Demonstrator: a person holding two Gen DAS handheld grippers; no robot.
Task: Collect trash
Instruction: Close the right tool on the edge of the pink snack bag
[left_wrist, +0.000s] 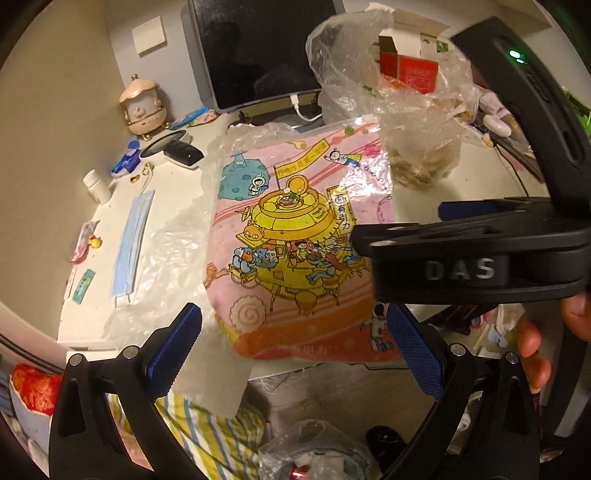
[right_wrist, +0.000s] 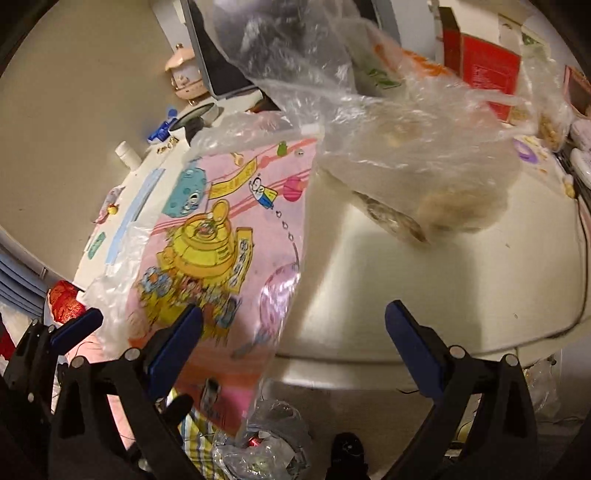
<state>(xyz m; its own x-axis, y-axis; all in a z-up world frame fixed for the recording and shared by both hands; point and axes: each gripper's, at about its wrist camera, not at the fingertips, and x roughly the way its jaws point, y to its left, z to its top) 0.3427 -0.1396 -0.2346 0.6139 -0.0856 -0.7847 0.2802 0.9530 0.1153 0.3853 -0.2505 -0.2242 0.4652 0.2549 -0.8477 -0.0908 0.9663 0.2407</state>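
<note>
The desk (right_wrist: 406, 295) fills both views. A pink cartoon bag (left_wrist: 295, 236) hangs over its front edge, at 12 o'clock just ahead of the left gripper (left_wrist: 295, 354), whose jaws gape wide with nothing between them. The right gripper (right_wrist: 293, 354), equally wide and empty, has the bag at 10 o'clock, brushing its left finger. A clear plastic bag (right_wrist: 406, 155) sits at 1 o'clock.

Home desk — monitor (left_wrist: 258, 48), face mask (left_wrist: 131, 240), trinkets
</note>
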